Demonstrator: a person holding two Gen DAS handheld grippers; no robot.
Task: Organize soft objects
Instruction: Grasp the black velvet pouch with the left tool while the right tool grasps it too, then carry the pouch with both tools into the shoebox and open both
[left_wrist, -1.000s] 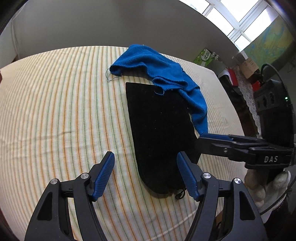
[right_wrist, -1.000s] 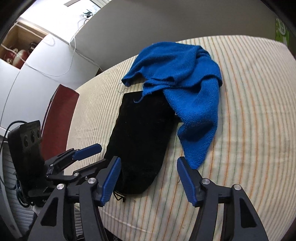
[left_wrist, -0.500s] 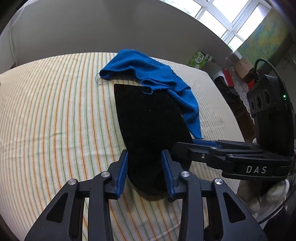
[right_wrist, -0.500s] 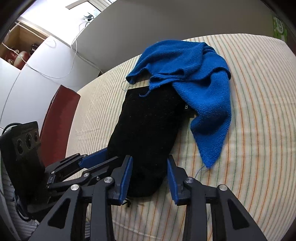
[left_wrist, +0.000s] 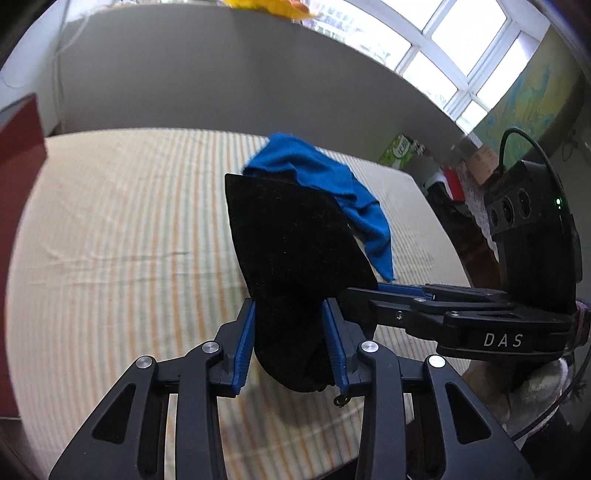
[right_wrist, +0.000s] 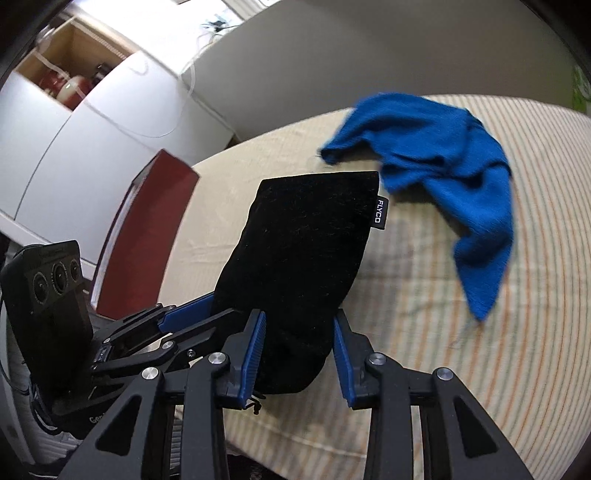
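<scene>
A black soft pouch with a small side label is lifted off the striped bed, its closed end pinched from both sides. My left gripper is shut on its near end. My right gripper is shut on the same end; the pouch stands up from the jaws. A crumpled blue towel lies on the bed behind the pouch, and in the right wrist view it is to the right of the pouch, no longer draped over it.
The striped bed cover spreads to the left and far side. A dark red board stands at the bed's left edge. A green box and clutter sit beyond the bed's far right corner.
Both grippers closed on the pouch's near end and raised it off the bed. The blue towel slid off the pouch and now lies behind it.
</scene>
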